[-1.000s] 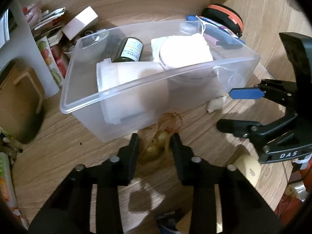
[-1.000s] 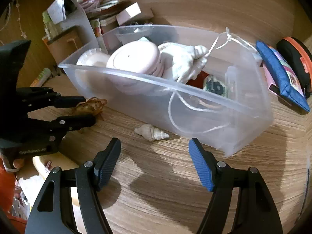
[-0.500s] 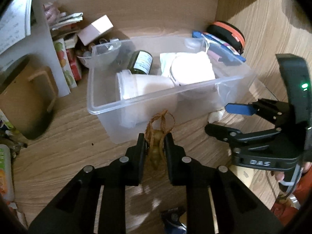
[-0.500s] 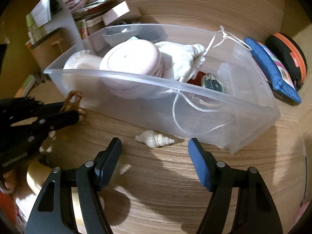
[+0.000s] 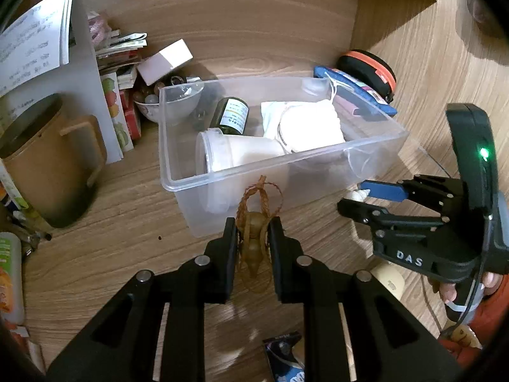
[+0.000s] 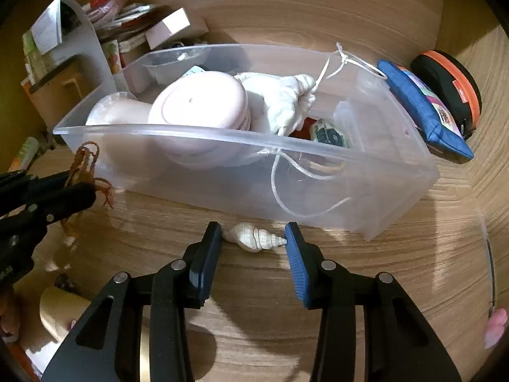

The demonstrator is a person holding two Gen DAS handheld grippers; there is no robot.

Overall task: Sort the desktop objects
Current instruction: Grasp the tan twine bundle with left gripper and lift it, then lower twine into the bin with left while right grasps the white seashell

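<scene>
Low in the centre of the left wrist view, the left gripper [image 5: 253,235] is clamped on a small amber charm [image 5: 254,238], a beaded, gourd-like piece with a braided brown cord looping up from between the fingertips towards the near wall of the clear plastic bin [image 5: 222,178]; the charm sits squarely between the two black fingers, pressed on both sides, just in front of the bin; at the right of that frame the right gripper [image 5: 359,199] points left across the wooden desk [image 5: 95,254], a pale shell tip showing at its fingertips. At the bottom centre of the right wrist view, the right gripper [image 6: 253,238] straddles a cream spiral seashell [image 6: 254,237] lying on the desk just below the bin's front wall; its blue-padded jaws are closing, the shell between them with its pointed end at the right pad and its rounded end just beside the left pad; whether the pads already press on it I cannot tell. At the left edge of that frame the left gripper [image 6: 86,187] holds the brown cord beside the bin's near corner.
</scene>
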